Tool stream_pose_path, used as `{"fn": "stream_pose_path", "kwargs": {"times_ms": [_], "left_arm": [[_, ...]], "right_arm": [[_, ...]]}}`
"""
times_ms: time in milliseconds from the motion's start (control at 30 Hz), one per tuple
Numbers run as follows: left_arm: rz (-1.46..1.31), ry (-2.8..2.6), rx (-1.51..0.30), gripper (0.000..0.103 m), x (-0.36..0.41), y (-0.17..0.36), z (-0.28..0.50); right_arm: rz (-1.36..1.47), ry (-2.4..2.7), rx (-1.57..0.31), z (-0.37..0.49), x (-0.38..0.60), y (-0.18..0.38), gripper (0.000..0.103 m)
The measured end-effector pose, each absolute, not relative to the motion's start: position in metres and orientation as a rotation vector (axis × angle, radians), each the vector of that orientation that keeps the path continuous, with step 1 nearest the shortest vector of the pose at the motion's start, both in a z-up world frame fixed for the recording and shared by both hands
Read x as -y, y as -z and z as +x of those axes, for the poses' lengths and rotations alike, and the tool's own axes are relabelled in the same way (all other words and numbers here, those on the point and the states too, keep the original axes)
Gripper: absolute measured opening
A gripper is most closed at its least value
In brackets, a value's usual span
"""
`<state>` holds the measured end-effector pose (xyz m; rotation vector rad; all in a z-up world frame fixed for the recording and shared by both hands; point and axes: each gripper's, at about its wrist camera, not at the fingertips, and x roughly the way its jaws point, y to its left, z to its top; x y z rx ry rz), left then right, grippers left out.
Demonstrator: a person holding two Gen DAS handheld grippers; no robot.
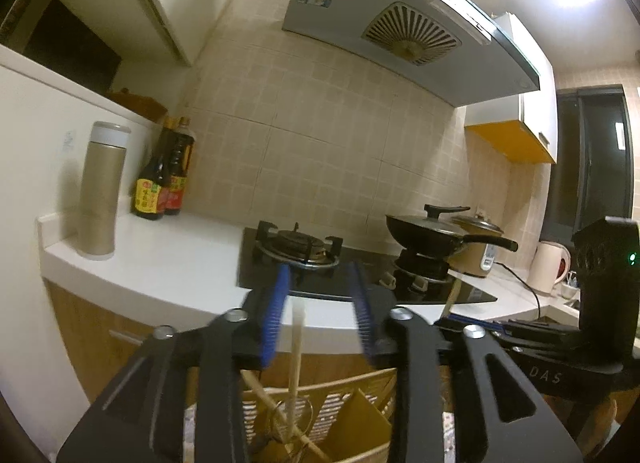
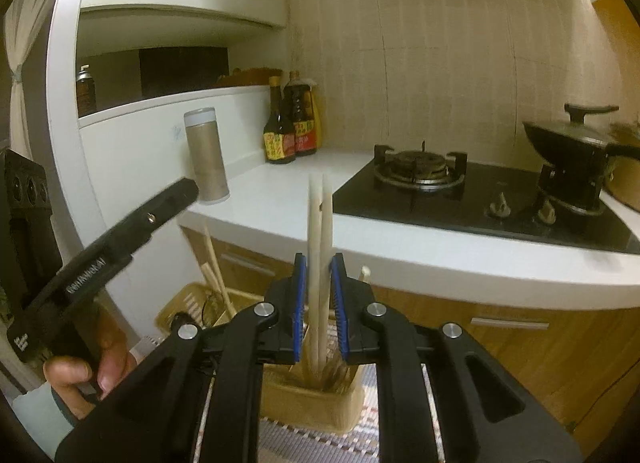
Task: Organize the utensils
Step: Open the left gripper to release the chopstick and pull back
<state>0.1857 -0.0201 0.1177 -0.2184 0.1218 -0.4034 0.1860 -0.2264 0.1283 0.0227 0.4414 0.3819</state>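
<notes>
My right gripper (image 2: 319, 263) is shut on a pair of pale chopsticks (image 2: 320, 223) that stand upright, their lower ends in a tan utensil holder (image 2: 312, 399) below. My left gripper (image 1: 320, 275) is open, its blue pads (image 1: 276, 311) either side of a pale utensil handle (image 1: 297, 347) without touching it. That handle rises from a wicker basket (image 1: 340, 395) holding a wire skimmer and wooden sticks. The basket also shows in the right wrist view (image 2: 188, 303), under the left gripper's body (image 2: 120, 231).
A white counter (image 1: 168, 259) carries a gold thermos (image 1: 102, 187), sauce bottles (image 1: 164, 179) and a black gas hob (image 1: 320, 263) with a lidded wok (image 1: 432, 231). A rice cooker (image 1: 480, 251) and kettle (image 1: 550, 267) stand right. Wooden cabinet fronts (image 2: 500, 339) below.
</notes>
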Motion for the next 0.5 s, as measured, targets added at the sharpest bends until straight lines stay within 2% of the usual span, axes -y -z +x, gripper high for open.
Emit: {"fn": "stream_pose_path", "kwargs": {"times_ms": [67, 133, 167, 200, 233, 433, 467, 500], "left_arm": [[-0.233, 0.409, -0.127, 0.045, 0.014, -0.118, 0.177], [-0.250, 0.418, -0.134, 0.058, 0.007, -0.118, 0.164], [-0.258, 0.425, -0.138, 0.068, 0.003, -0.118, 0.157], [-0.261, 0.427, -0.138, 0.072, 0.001, -0.118, 0.151], [-0.261, 0.421, -0.141, 0.073, -0.002, -0.116, 0.142], [-0.275, 0.377, -0.164, 0.081, -0.012, -0.099, 0.099], [-0.278, 0.357, -0.171, 0.082, -0.012, -0.094, 0.093], [-0.275, 0.337, -0.177, 0.082, -0.012, -0.089, 0.088]], "right_arm": [[0.042, -0.397, -0.451, 0.179, 0.230, -0.126, 0.023], [0.062, -0.404, -0.453, 0.170, 0.234, -0.125, 0.033], [0.069, -0.404, -0.452, 0.163, 0.235, -0.124, 0.036], [0.071, -0.400, -0.450, 0.158, 0.236, -0.124, 0.046], [0.076, -0.398, -0.448, 0.152, 0.238, -0.123, 0.051], [0.106, -0.359, -0.436, 0.108, 0.240, -0.107, 0.052], [0.109, -0.348, -0.431, 0.102, 0.240, -0.104, 0.054], [0.111, -0.333, -0.424, 0.094, 0.239, -0.099, 0.062]]}}
